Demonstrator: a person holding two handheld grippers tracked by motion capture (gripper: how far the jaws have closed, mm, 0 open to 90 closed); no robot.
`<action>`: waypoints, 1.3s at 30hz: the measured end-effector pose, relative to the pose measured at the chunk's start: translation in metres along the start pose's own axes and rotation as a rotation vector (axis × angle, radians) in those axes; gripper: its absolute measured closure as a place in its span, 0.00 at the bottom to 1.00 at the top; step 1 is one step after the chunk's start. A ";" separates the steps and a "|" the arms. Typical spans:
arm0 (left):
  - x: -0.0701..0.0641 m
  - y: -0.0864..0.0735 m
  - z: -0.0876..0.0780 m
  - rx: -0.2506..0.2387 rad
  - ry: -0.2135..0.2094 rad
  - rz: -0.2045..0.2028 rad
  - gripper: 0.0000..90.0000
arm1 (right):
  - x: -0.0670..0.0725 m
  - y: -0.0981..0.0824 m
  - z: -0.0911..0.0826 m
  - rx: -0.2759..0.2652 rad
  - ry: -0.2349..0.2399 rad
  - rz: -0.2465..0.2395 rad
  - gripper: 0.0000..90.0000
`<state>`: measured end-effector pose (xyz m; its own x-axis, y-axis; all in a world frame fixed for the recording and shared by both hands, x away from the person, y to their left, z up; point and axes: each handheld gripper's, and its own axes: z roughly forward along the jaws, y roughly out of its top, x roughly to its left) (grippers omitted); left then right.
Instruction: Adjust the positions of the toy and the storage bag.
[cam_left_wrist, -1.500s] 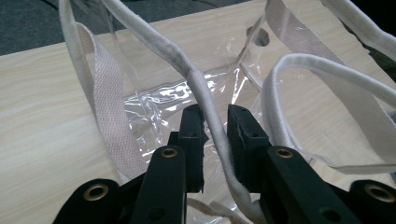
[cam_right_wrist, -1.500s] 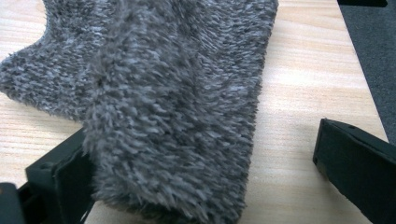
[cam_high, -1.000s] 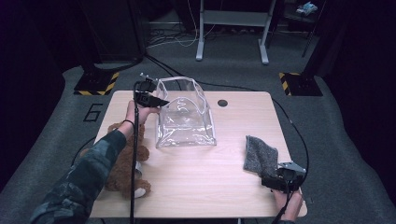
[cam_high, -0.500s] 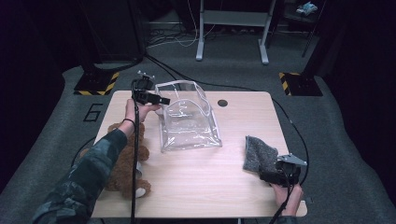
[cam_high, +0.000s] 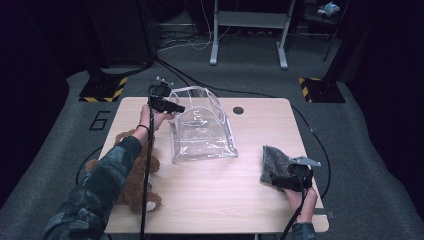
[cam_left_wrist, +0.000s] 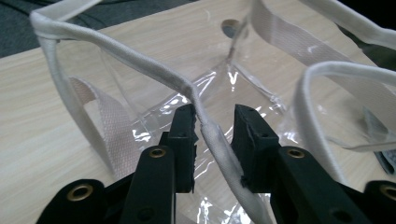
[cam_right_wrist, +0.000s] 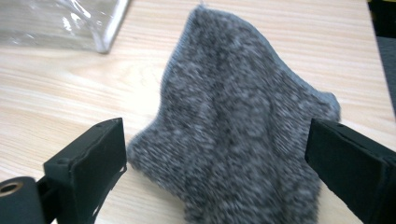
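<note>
High view: a clear, glossy plastic bag (cam_high: 202, 131) with white piping stands mid-desk (cam_high: 220, 200); the left gripper (cam_high: 167, 103) is at its rim. Left gripper view adds that its jaws, just closing, flank the corded rim (cam_left_wrist: 212, 135) with small gaps. The right gripper (cam_right_wrist: 219, 182), released wide, straddles a fuzzy grey knitted cloth (cam_right_wrist: 243, 135) near the desk's right edge.
</note>
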<state>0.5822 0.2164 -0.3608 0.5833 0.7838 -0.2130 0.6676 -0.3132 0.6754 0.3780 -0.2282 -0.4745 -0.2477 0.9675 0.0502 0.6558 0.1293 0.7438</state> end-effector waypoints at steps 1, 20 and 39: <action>-0.004 0.000 0.001 -0.006 -0.020 0.008 0.78 | 0.000 0.002 0.000 0.003 0.009 0.004 0.05; -0.029 0.003 0.008 0.023 -0.193 0.140 0.82 | 0.029 0.073 0.008 -0.025 0.114 -0.060 0.08; -0.006 0.004 0.004 0.030 -0.039 -0.002 0.44 | 0.065 0.166 0.022 -0.101 0.240 -0.066 0.26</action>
<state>0.5835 0.2085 -0.3598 0.5991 0.7630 -0.2427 0.6824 -0.3280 0.6533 0.4868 -0.1394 -0.3628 -0.4574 0.8769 0.1474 0.5610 0.1560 0.8130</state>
